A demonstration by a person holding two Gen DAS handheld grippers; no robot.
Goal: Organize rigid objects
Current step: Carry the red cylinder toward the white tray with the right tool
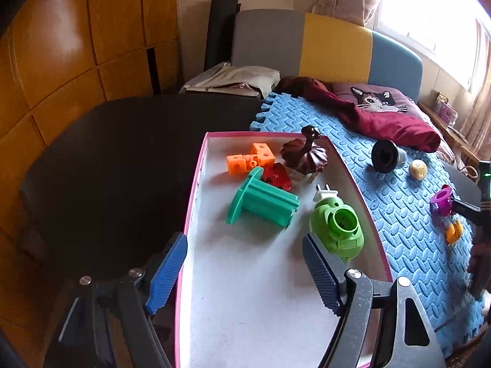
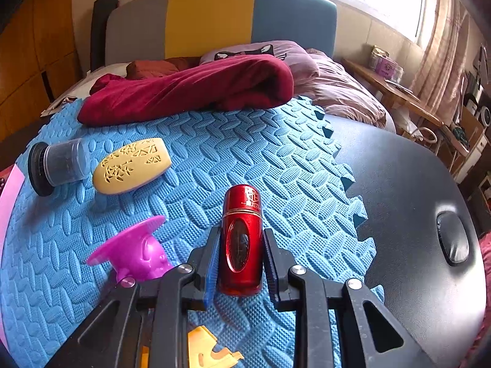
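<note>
We hold the left hand-held gripper (image 1: pixel 245 273) over the near end of the pink-edged box (image 1: pixel 196 190), with its blue fingers spread wide and nothing between them; the left finger hangs over the box wall, the right one stands just in front of the green plug-in device (image 1: pixel 337 230). Ahead of this hand-held gripper, inside the box, lie the teal spool (image 1: pixel 260 202), the orange cubes (image 1: pixel 251 159), a red piece (image 1: pixel 277 176) and the dark brown pumpkin-shaped lid (image 1: pixel 303 156); the spool touches the red piece.

We keep the right hand-held gripper (image 2: pixel 241 263) pinching the red metal bottle (image 2: pixel 242 239), which lies on the blue foam mat (image 2: pixel 276 159) and points away from us; both fingers press on its sides. Just to the left of this hand-held gripper sits the purple funnel-shaped toy (image 2: pixel 135 251); below it, close to us, we see a yellow plastic piece (image 2: pixel 208 352). Farther ahead on the left lie the cream perforated case (image 2: pixel 132 165) and the black-capped jar (image 2: pixel 58 165) on its side, near each other. The mat rests on the dark bench (image 2: pixel 414 199); a dark red cloth (image 2: pixel 190 89) lies on its far edge.
</note>
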